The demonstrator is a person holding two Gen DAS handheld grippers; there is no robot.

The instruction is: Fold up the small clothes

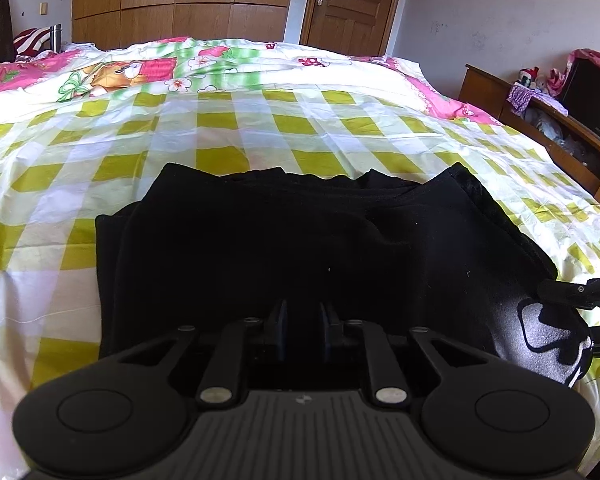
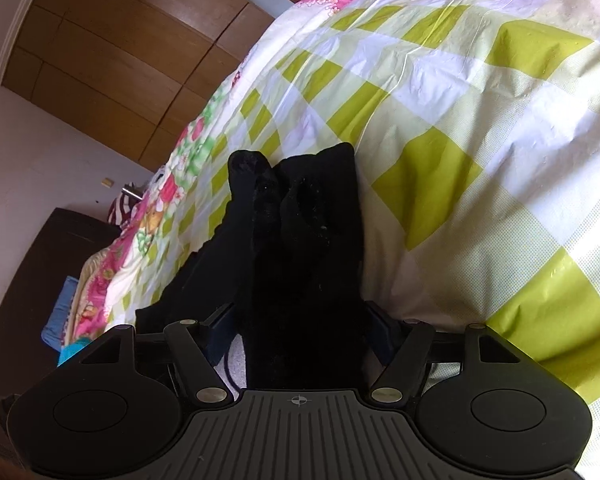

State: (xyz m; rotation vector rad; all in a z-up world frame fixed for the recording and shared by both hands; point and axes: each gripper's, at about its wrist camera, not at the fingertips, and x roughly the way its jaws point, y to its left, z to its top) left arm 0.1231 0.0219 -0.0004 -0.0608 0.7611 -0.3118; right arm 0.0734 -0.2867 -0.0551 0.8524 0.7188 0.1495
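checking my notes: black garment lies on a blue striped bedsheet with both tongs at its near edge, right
Not quite: the bedsheet is yellow-green and white checks, not blue stripes, as the left wrist view shows. The black garment does lie on it, with both tongs at its near edge.

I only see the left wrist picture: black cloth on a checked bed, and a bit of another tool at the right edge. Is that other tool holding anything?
Observer: It looks so. In its own camera, the right gripper has a thick bunch of the black garment filling the gap between its fingers.
Operator: Is the cloth flat there, or crumpled?
Observer: Crumpled. Several thick folds run forward past the fingers and end in rounded lumps.
Operator: What lies next to that bunch?
Observer: The checked bed cover, which is bare to the right of the bunch.
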